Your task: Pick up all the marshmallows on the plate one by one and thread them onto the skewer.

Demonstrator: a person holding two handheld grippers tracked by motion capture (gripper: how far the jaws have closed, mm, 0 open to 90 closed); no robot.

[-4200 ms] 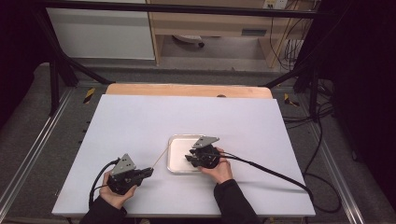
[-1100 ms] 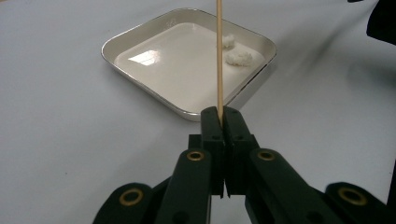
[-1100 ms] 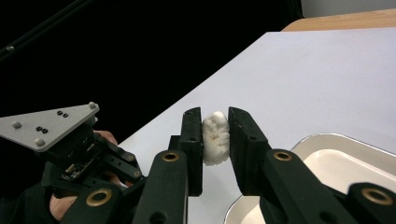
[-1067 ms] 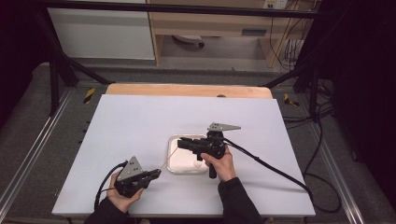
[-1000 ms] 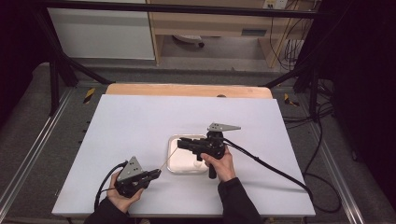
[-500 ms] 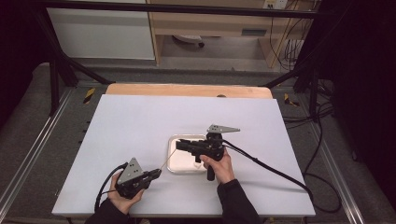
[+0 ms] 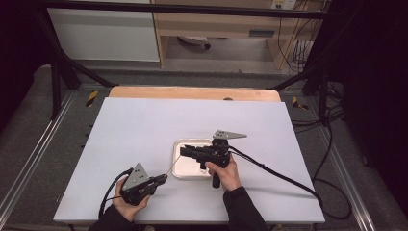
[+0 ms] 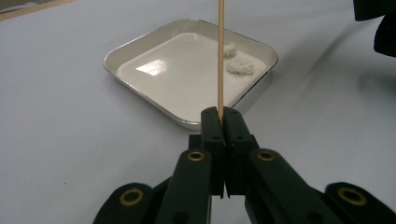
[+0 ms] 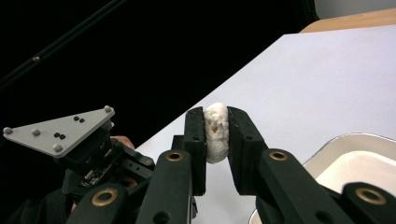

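Clenched tight, the left gripper (image 7: 161, 180) pinched the base of a thin wooden skewer (image 8: 220, 60) between its black jaws, low over the table's near left part. Its skewer rose slanting toward the tray and the right gripper (image 7: 185, 151). That right gripper hovered above the tray, its jaws squeezed on a small white marshmallow-like piece (image 9: 216, 132), soft and rounded, slightly flattened by the pads, with a small tan hole in its facing side. In the right gripper view the left gripper, with its grey three-cornered plate, sat farther off below.

Largest of all was the white table (image 7: 144, 125), matte and plain, with a strip of pale wood along its far edge. Black frame rails ran beside it, and grey floor lay around; beyond stood a white cabinet and a wooden shelf unit, with cables hanging at the right.

Next in size, the shallow square metal tray (image 8: 140, 44) had rounded corners, a shiny rim and a white bottom that caught a window-shaped glare. Two more white lumps (image 8: 240, 66) lay in its far corner, close together, rough and crumbly in look.
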